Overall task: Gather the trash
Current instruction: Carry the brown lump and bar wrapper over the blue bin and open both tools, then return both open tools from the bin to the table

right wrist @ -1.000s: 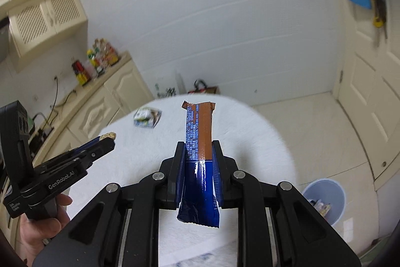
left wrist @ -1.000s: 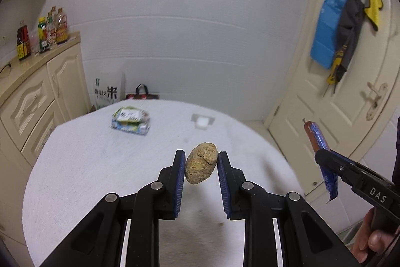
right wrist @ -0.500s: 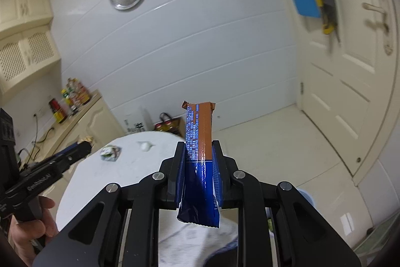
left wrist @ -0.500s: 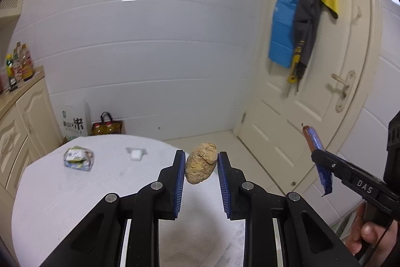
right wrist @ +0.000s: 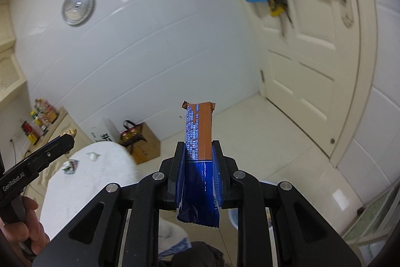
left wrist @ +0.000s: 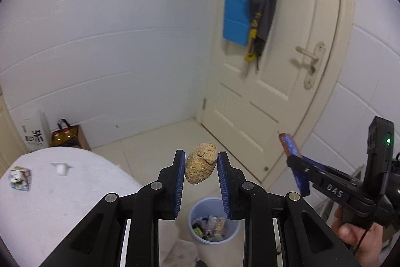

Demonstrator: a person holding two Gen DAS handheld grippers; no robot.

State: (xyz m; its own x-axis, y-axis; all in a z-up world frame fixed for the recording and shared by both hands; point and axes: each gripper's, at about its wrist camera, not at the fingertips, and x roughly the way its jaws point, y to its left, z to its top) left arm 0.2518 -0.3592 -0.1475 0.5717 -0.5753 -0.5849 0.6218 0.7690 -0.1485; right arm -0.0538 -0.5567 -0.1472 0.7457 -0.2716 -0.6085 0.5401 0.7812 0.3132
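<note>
My left gripper (left wrist: pixel 201 158) is shut on a tan crumpled lump (left wrist: pixel 200 163), held above the floor. Below it stands a light blue trash bin (left wrist: pixel 214 220) with several pieces of rubbish inside. My right gripper (right wrist: pixel 198 148) is shut on a blue and orange snack wrapper (right wrist: pixel 199 142) that sticks up between the pads. In the left wrist view the same wrapper (left wrist: pixel 291 147) shows at the right in the right gripper, with a hand below. The right wrist view has the left gripper (right wrist: pixel 68 135) at its left edge, and a sliver of the bin (right wrist: pixel 233 218) behind the right finger.
A round white table (left wrist: pixel 50 204) lies at lower left with a small crumpled packet (left wrist: pixel 19 177) and a white scrap (left wrist: pixel 61 168) on it. A cream door (left wrist: pixel 280 81) with hanging cloths stands ahead. A bag and box (right wrist: pixel 140 142) sit by the wall.
Both views have swung right, away from the table and toward the door. The blue bin has come into view under the left gripper. Both grips are unchanged.
</note>
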